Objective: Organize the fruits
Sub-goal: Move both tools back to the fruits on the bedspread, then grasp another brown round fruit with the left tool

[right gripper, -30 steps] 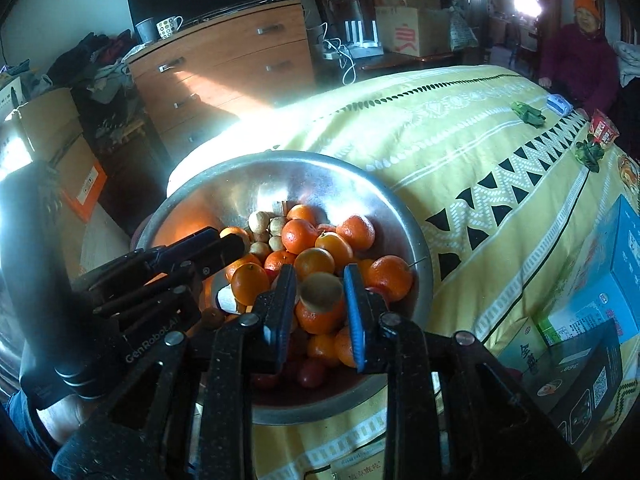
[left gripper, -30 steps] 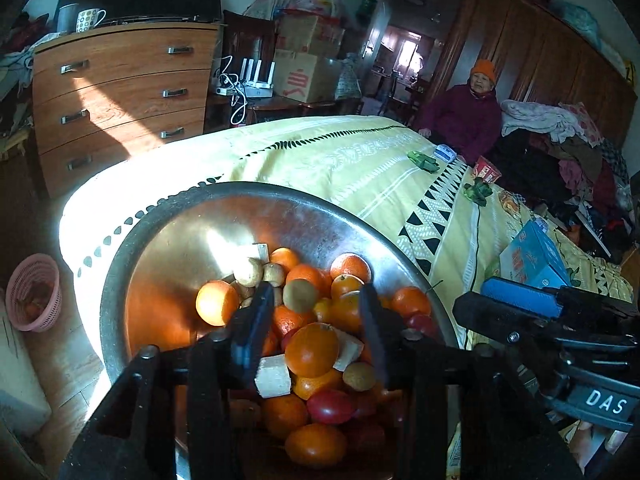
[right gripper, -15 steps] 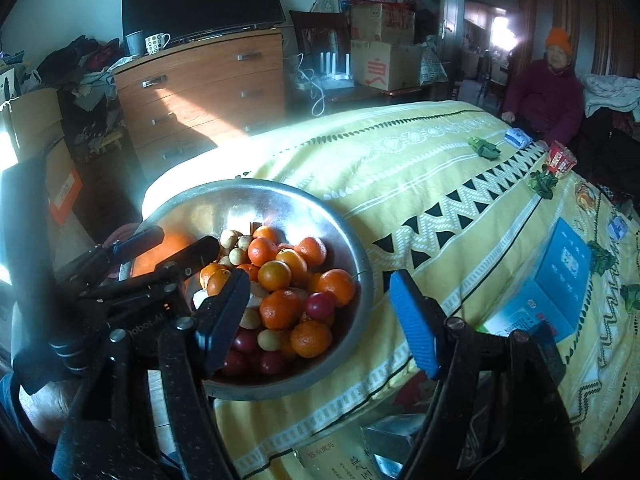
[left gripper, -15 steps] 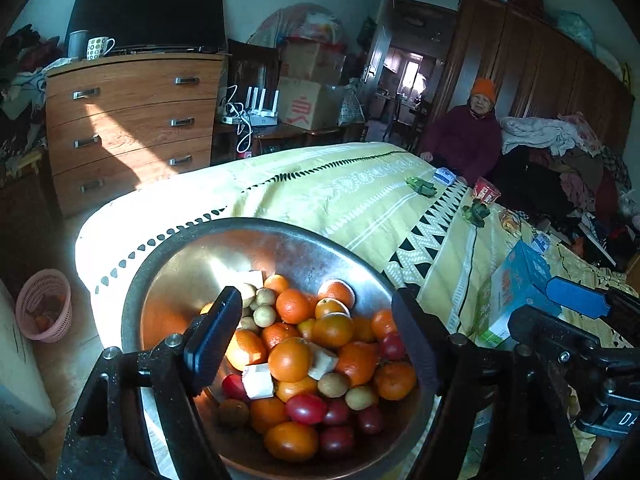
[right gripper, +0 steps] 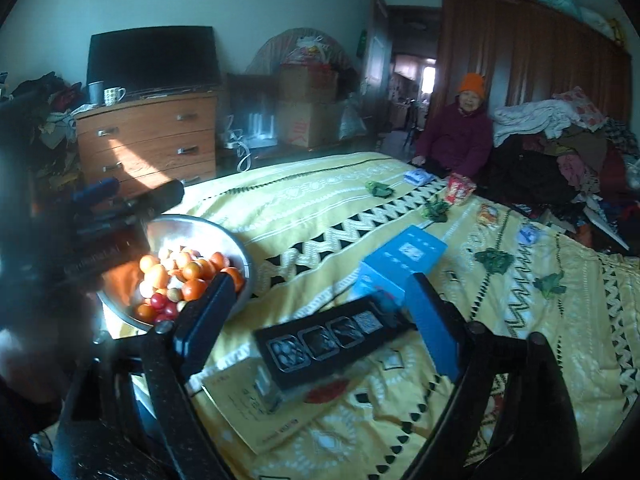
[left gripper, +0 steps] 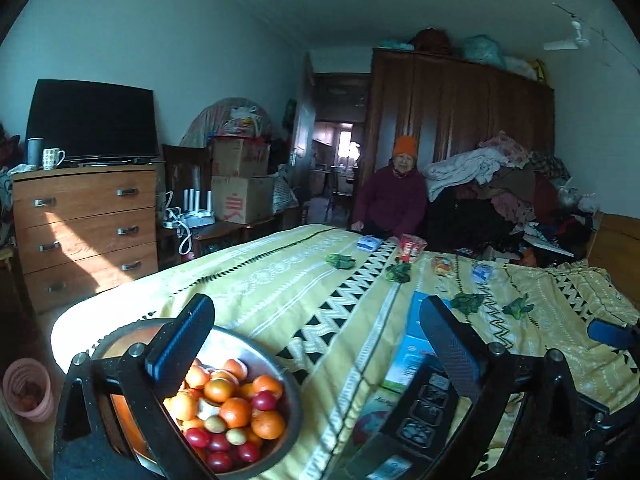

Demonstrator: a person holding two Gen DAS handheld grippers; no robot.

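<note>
Both claws, left [left gripper: 316,340] and right [right gripper: 320,316], have just been opening and hold nothing. The fruits [left gripper: 228,408] lie heaped in the bowl [left gripper: 294,412], low beside the left claw's left finger; a careless reach could spill them onto the bed [left gripper: 280,280]

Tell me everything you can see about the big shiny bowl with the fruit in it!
The metal bowl is round, silvery and wide, and looks like steel. It sits upright near the corner of the yellow patterned bedspread. Sunlight glows orange on its inner wall. Inside is a heap of oranges, small red fruits and a few pale round ones. Neither gripper touches it.
</note>
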